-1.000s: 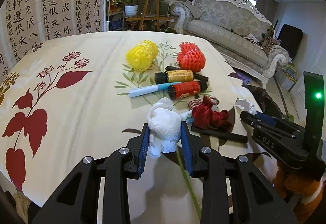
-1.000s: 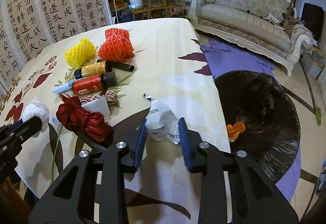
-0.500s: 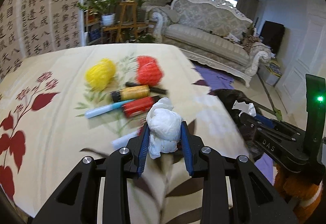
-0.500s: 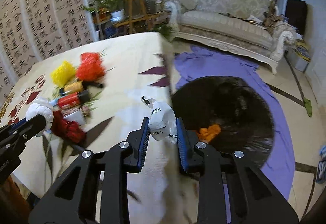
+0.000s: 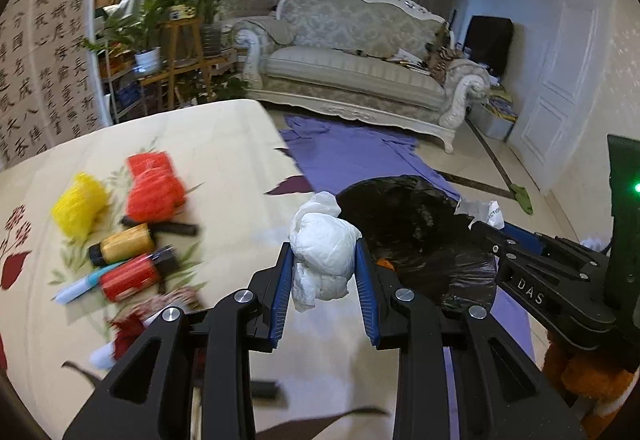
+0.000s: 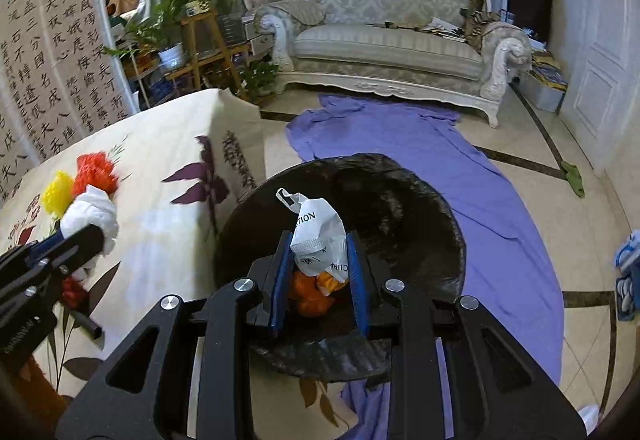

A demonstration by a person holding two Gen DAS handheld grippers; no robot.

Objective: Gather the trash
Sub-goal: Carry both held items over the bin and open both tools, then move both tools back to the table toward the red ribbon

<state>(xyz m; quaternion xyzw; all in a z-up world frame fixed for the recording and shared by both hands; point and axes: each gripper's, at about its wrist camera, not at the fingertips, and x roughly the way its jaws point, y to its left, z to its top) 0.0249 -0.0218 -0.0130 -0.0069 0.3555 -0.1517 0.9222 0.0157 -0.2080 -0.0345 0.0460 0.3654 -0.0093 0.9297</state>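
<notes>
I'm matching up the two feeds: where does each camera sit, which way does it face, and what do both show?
Left wrist: on the left gripper, over the table edge, facing the sofa; right gripper at right.
Right wrist: on the right gripper, above the black-lined bin; left gripper at left.
Shared: tissue wad, printed wrapper, bin, sofa.

left tool (image 5: 323, 268): black frame, blue pads, silver screws | right tool (image 6: 318, 267): same, "DAS" marking, green light
</notes>
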